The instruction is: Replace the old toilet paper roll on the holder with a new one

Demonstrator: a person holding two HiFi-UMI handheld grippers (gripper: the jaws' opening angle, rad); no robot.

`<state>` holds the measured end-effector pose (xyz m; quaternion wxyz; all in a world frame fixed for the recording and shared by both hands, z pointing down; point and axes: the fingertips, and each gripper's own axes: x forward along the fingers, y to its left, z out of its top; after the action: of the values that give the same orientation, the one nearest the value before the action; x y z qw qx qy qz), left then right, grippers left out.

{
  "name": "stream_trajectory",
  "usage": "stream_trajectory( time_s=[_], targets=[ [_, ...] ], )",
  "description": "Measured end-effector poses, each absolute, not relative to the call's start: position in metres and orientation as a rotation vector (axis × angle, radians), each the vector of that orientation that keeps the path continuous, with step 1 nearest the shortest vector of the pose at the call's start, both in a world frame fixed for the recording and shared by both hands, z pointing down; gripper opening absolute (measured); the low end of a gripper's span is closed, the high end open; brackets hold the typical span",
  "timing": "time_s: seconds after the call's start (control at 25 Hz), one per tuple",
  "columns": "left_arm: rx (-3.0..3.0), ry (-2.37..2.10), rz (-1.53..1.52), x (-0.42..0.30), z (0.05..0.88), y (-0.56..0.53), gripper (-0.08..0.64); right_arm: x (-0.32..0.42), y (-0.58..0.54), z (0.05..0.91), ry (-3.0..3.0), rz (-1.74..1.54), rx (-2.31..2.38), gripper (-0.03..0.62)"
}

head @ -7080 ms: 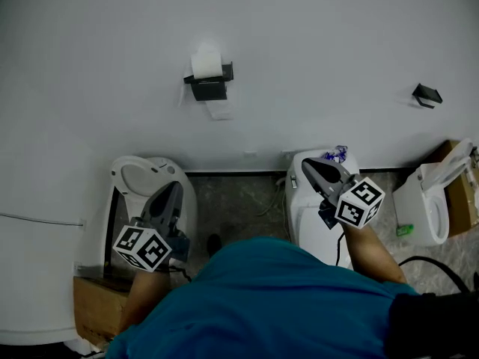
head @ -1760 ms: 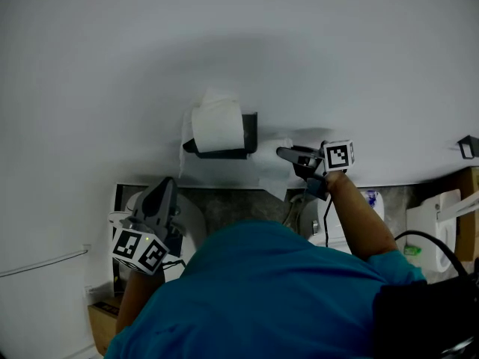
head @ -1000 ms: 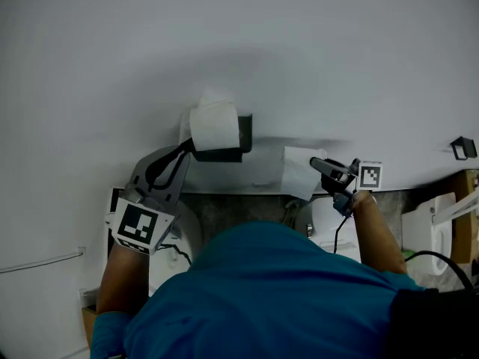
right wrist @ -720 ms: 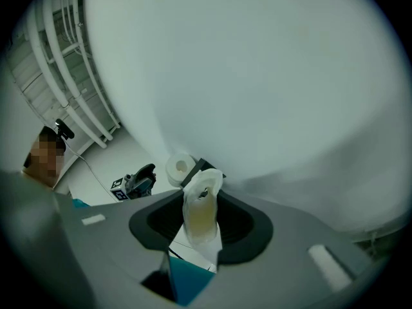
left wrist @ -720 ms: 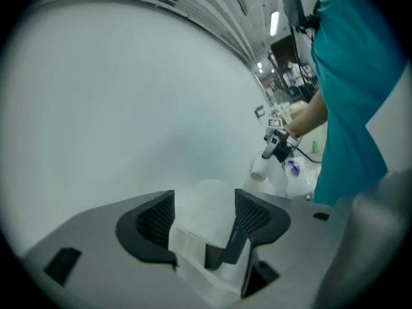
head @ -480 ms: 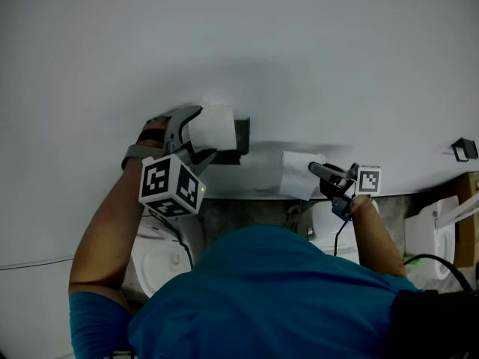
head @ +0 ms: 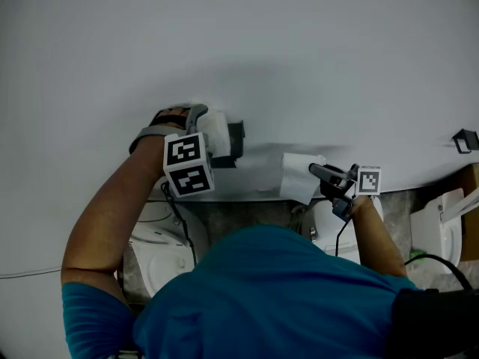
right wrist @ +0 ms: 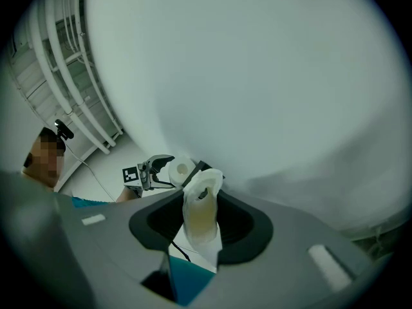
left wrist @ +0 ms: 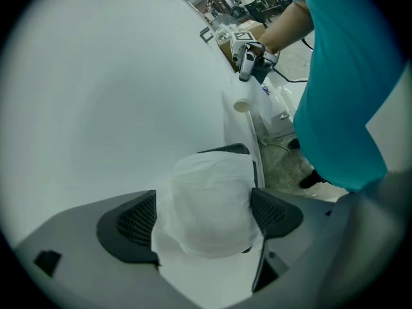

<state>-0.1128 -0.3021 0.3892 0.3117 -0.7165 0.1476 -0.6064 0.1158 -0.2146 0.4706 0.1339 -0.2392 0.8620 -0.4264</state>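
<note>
Left gripper has just been opening and sits spread as wide as it goes, straddling the roll on the black holder; one pad looks about touching the paper and the other is clear, so nothing's gripped yet; right gripper is off to the side by the wall, pinching a squashed roll flat; my worry is the soft paper: close on just the outer wraps and they'll crush or peel while the roll stays put; pull it off skewed and it could jam on the holder; that flattened roll might not slide on cleanly either
</note>
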Motion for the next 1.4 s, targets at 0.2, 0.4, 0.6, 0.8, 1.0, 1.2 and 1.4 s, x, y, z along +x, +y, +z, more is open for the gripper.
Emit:
stream_trajectory(
  time_s=[0.2, 0.4, 0.6, 0.8, 1.0, 1.2, 1.4],
  targets=[
    [-1.860, 0.304, -1.708, -0.115, 0.407, -0.303, 0.446, 0.113, -0.214, 0.469, 2.501, -1.229, -0.680, 0.137],
    [-1.811, 0.294, -1.758, -0.116, 0.418, -0.307, 0.445, 0.113, -0.214, 0.471, 2.496, -1.231, -0.673, 0.137],
    [-1.786, 0.313, -1.741, -0.116, 0.413, -0.308, 0.435, 0.114, -0.214, 0.470, 2.495, -1.236, -0.679, 0.137],
    [-1.761, 0.348, -1.673, -0.117, 0.403, -0.298, 0.426, 0.112, -0.213, 0.466, 2.501, -1.234, -0.651, 0.137],
    [-1.756, 0.385, -1.576, -0.105, 0.390, -0.278, 0.426, 0.112, -0.214, 0.467, 2.513, -1.220, -0.651, 0.137],
    [-1.786, 0.412, -1.506, -0.089, 0.398, -0.252, 0.426, 0.111, -0.215, 0.467, 2.564, -1.179, -0.643, 0.135],
    [-1.798, 0.436, -1.459, -0.074, 0.422, -0.229, 0.425, 0.109, -0.215, 0.466, 2.614, -1.134, -0.614, 0.135]
  ],
)
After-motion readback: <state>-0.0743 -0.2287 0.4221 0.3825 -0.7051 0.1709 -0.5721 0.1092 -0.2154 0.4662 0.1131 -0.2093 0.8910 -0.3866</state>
